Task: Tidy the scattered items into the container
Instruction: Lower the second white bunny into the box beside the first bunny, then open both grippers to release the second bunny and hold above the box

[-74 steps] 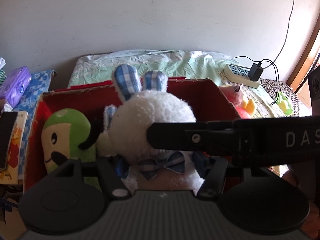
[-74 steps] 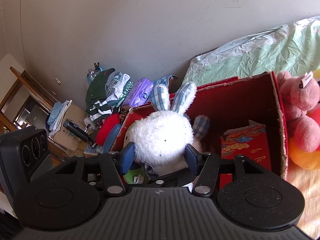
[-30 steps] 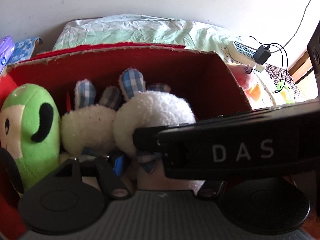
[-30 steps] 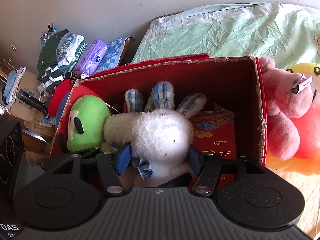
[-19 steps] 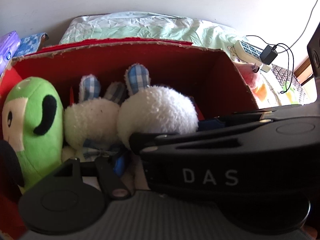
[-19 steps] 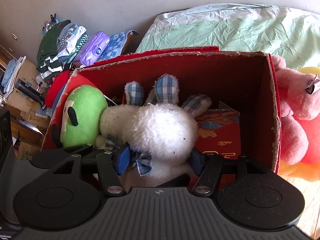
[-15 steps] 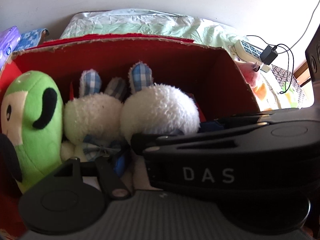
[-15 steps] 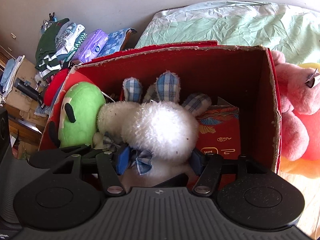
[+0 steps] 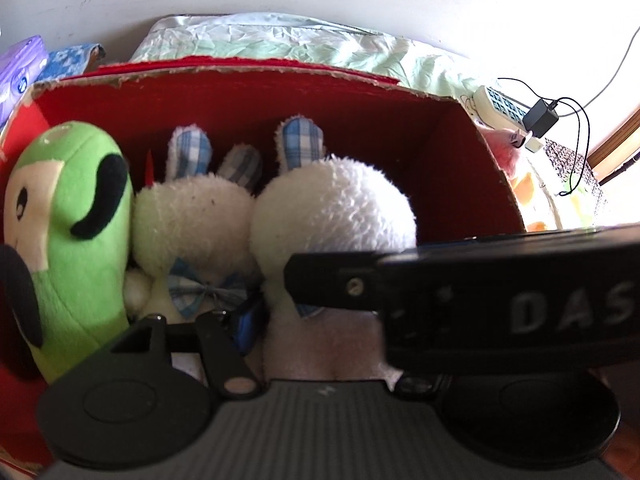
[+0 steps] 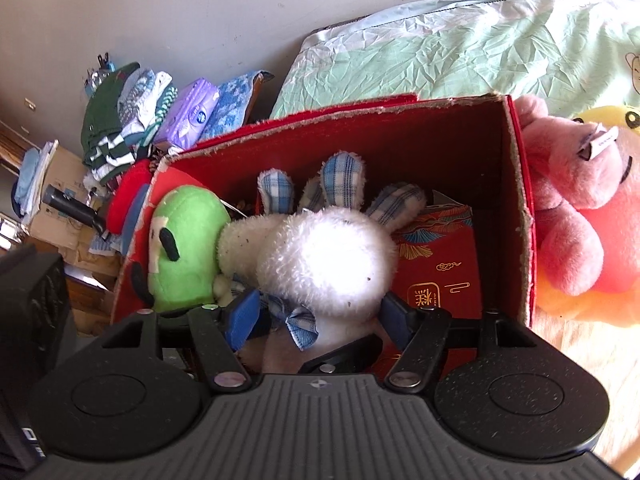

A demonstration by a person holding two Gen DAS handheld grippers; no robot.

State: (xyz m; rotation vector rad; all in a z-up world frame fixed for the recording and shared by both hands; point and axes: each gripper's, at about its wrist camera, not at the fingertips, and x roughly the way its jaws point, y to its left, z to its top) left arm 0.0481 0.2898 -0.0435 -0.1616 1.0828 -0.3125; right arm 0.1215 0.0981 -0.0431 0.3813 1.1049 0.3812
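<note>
A red cardboard box (image 9: 240,68) (image 10: 360,112) holds a green plush toy (image 9: 76,220) (image 10: 184,248) at its left and two white bunnies with blue plaid ears. The right-hand bunny (image 9: 332,200) (image 10: 324,256) sits low in the box against the other bunny (image 9: 192,220) (image 10: 240,244). My right gripper (image 10: 320,316) is shut on its neck, a blue pad on either side. My left gripper (image 9: 320,322) grips the same bunny. Only its left pad shows. The right gripper's black casing (image 9: 520,308) hides the other finger.
A red gift bag (image 10: 436,272) stands in the box's right part. A pink plush (image 10: 560,208) and a yellow one (image 10: 608,120) lie outside the right wall on the green bedsheet (image 10: 460,40). Folded clothes (image 10: 124,128) are piled left; a power strip (image 9: 504,108) lies far right.
Both grippers have carried the bunny from above the box down into it, beside the other bunny. In the last half second there is only a small shift.
</note>
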